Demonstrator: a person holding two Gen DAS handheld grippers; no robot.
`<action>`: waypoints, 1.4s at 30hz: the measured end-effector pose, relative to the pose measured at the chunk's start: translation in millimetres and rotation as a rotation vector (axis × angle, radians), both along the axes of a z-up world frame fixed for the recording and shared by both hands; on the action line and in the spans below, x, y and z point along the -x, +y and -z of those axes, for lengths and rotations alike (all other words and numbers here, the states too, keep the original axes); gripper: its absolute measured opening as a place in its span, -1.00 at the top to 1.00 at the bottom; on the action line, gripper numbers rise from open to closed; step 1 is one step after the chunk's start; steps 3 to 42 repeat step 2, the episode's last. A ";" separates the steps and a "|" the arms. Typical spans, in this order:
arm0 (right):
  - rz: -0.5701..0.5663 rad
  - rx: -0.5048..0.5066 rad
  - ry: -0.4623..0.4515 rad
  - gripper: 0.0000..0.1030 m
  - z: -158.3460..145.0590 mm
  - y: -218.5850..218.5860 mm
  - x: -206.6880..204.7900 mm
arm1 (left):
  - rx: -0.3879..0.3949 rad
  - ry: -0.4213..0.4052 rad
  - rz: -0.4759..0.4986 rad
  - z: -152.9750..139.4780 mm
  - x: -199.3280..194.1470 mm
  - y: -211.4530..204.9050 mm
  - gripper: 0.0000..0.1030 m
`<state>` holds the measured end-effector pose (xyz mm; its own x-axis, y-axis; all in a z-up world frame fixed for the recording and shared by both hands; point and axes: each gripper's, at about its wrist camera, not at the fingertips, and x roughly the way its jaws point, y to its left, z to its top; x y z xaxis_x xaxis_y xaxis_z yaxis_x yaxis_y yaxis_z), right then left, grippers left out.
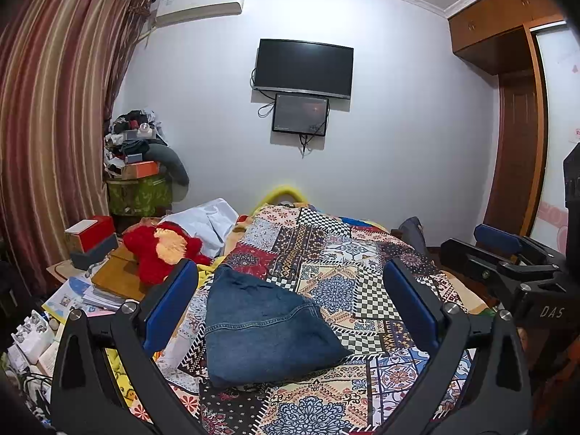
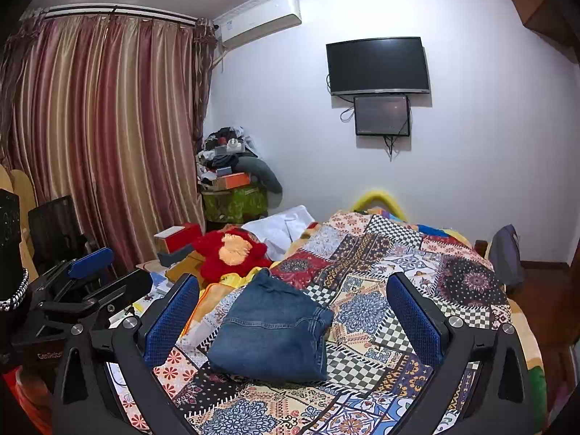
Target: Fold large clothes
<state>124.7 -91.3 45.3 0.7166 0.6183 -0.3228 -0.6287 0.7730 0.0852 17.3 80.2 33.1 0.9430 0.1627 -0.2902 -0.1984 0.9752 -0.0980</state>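
A folded bundle of blue denim jeans (image 1: pixel 266 330) is lying on the patchwork-patterned bedspread (image 1: pixel 366 290) covering the bed, sitting between the spread fingers of both claws without touching either. At ten o'clock from the jeans, a red plush toy with an orange face (image 1: pixel 159 250) is resting beside a crumpled white cloth (image 1: pixel 208 221), and a red and white box (image 1: pixel 90 233) is standing on a cluttered wooden tabletop (image 1: pixel 116 275) at nine o'clock. At twelve o'clock, a black wall-mounted television (image 1: pixel 303 68) is hanging above a smaller dark screen (image 1: pixel 300 115). Nothing is lying between the claws and the denim.

The left claw (image 1: pixel 290 282) is hovering above the bed, its blue-padded fingers spread wide and gripping nothing. The right claw (image 2: pixel 291 295) is holding the same pose, wide apart and empty, level with the other.

The left wrist view is showing the right claw at three o'clock plus a brown wooden wardrobe (image 1: pixel 507 36). The right wrist view is showing the left claw at nine o'clock and the full spread of striped pink and gold curtains (image 2: pixel 105 127).
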 end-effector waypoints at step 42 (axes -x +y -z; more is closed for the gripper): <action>0.000 0.000 0.001 -0.99 0.0 0.1 0.0 | -0.001 0.001 -0.001 0.0 -0.4 -0.3 -0.99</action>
